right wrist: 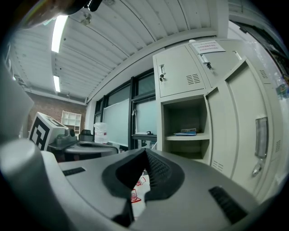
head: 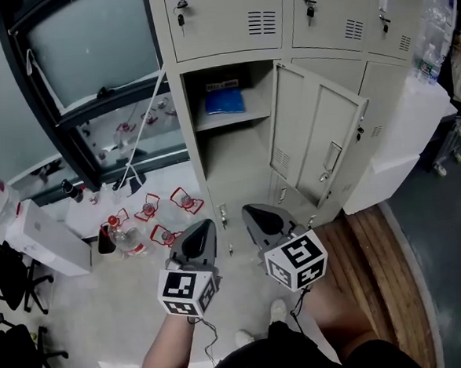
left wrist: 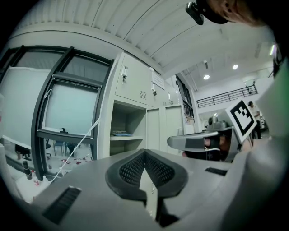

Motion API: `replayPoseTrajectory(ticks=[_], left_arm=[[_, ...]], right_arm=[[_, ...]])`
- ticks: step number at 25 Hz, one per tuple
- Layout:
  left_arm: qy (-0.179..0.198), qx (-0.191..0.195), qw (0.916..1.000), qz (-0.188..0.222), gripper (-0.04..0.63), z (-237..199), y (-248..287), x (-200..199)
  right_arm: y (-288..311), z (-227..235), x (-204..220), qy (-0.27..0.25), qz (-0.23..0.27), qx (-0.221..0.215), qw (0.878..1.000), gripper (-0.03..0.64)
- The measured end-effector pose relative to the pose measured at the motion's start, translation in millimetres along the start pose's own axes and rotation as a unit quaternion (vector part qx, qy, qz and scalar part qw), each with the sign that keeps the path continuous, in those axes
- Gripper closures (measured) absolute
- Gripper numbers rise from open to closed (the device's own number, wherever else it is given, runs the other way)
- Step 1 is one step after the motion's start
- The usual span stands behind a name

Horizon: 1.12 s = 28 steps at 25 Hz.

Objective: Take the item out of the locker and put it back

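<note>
- A tall beige locker [head: 228, 30] stands ahead of and above both grippers, well apart from them. One compartment is open. The step in hand looks like the approach, with nothing taken out yet.
- The locker door [head: 314, 134] is swung wide, ahead of the right gripper and to its right. A reach by that gripper should probably stay to the left of the door edge so the door is not knocked.
- A shelf [head: 234, 118] crosses the upper part of the open compartment, higher than both grippers. Either gripper would need to rise to shelf level first and then go in level, rather than climbing at a slant into the shelf's front edge.
- The left gripper [head: 203, 224] is held low, with its jaws closed together and nothing between them.
- The right gripper [head: 253, 211] is just beside it on the right, also closed and empty. Whichever one reaches must open before it gets to the shelf.
- A cluster of bottles [head: 128, 240] stands on the floor, off to the left of the left gripper and clear of the path.
- The task's thing, a flat blue item [head: 225, 101], lies on the shelf, ahead of and above both grippers. It looks thin, so gripping its front edge is likely to work best. It can then be drawn straight out, and slid back flat to return it.
</note>
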<state>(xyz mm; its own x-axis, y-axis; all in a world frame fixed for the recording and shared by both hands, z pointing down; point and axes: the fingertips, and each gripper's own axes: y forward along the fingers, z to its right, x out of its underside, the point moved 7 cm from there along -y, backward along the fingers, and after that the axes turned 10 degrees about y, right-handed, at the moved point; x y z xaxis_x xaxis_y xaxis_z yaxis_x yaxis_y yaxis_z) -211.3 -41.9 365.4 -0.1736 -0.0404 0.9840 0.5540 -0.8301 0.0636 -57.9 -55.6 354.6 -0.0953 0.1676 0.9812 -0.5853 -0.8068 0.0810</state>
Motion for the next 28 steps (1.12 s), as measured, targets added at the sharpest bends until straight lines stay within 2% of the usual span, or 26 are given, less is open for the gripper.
replayPoseTrajectory(ticks=[17, 22, 28], left_arm=[[0.048, -0.048, 0.9976, -0.010, 0.591, -14.4, 129.1, -22.2], [0.090, -0.065, 0.9937, -0.012, 0.591, -14.5, 165.0, -33.1], [0.146, -0.098, 0.9841, -0.022, 0.591, -21.7, 200.7, -47.7]], right_arm=[[47.7, 99.9, -11.2, 0.004, -0.015, -0.056, 0.998, 0.617], [55.9, 126.0, -14.6, -0.001, -0.017, -0.071, 0.997, 0.617], [58.9, 148.7, -14.7, -0.004, -0.023, -0.089, 0.996, 0.617]])
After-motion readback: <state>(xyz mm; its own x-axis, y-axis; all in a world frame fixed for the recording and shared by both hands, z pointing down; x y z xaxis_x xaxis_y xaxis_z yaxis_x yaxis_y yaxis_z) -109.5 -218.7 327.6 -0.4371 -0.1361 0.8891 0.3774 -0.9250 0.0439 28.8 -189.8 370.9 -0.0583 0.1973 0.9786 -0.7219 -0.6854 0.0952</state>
